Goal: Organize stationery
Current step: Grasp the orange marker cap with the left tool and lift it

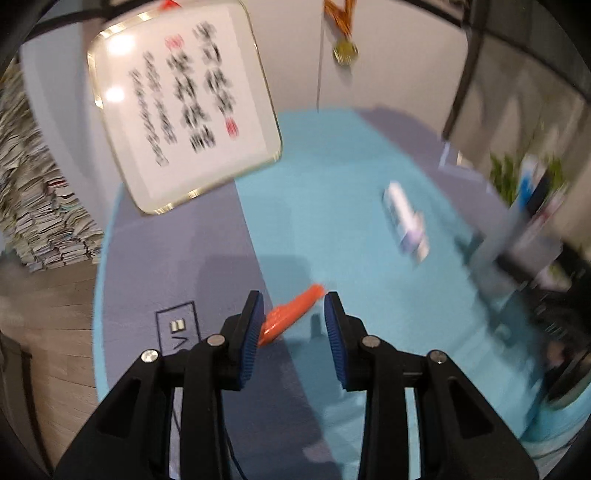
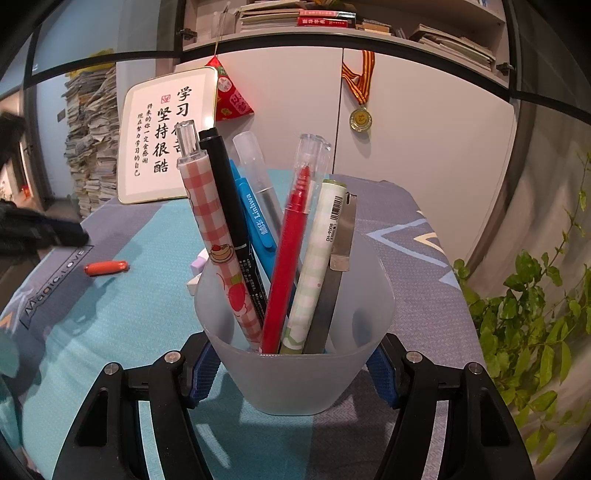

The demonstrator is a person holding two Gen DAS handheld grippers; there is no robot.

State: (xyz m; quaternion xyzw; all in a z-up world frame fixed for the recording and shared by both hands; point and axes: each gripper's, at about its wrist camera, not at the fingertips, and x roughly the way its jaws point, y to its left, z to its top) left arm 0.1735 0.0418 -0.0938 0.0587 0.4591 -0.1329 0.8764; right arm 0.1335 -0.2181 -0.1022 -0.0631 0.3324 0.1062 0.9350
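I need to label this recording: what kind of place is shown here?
Probably a home study corner or a student's desk. A frosted pen cup full of pens stands on a blue desk mat, a tall paper stack rises behind, and book shelves hang above.

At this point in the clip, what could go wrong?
The left gripper is open over the orange pen, which lies slanted across the gap; closing may pinch one end or flick it away. The view is blurred, so aim is uncertain. The right gripper clamps the cup; tilting it could spill the tall pens.
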